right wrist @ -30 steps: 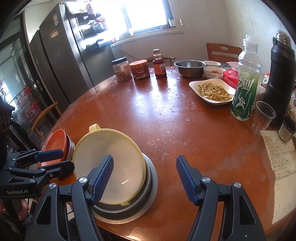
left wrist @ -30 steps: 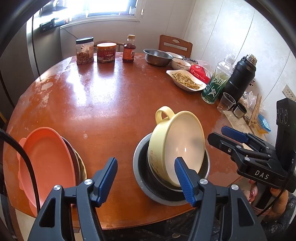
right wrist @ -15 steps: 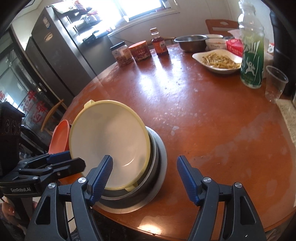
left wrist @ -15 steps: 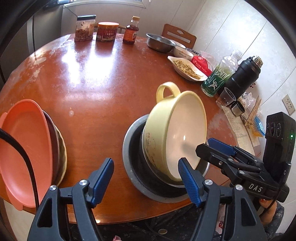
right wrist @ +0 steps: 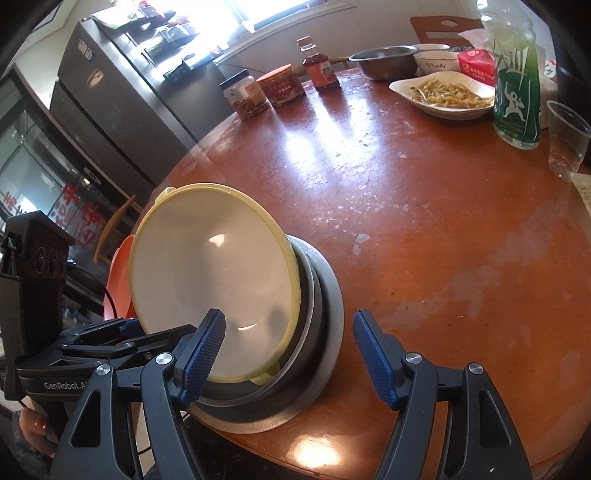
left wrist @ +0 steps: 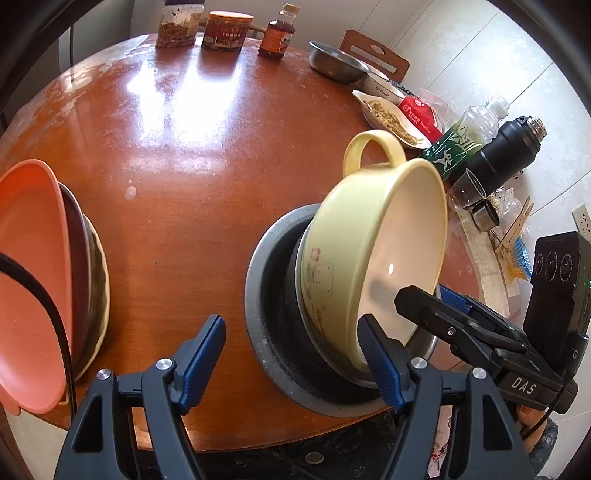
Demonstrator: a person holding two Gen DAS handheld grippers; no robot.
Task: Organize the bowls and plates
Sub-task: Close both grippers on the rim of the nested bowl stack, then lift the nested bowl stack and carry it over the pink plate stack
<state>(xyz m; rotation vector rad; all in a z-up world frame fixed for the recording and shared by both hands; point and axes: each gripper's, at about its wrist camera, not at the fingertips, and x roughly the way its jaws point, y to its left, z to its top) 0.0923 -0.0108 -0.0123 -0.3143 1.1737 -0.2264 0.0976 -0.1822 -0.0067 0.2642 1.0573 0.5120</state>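
Observation:
A yellow bowl with a loop handle (left wrist: 373, 254) leans tilted in a grey metal bowl (left wrist: 266, 295) at the round table's near edge; it also shows in the right wrist view (right wrist: 210, 288), with the metal bowl (right wrist: 325, 299) under it. A stack of plates with an orange plate (left wrist: 29, 288) on top stands at the left. My left gripper (left wrist: 295, 354) is open, its jaws astride the metal bowl's near rim. My right gripper (right wrist: 288, 354) is open, its left fingertip (right wrist: 201, 354) close to the yellow bowl's rim.
At the table's far side stand jars (left wrist: 225, 35), a sauce bottle (left wrist: 275, 37), a steel bowl (left wrist: 336, 66) and a dish of food (left wrist: 391, 118). A green bottle (right wrist: 515, 85), a black flask (left wrist: 502, 155) and a plastic cup (right wrist: 565, 140) stand at the right.
Both grippers have moved closer to the stacked bowls. The right gripper's finger now reaches in by the yellow bowl's rim. The bowls and plates have not moved.

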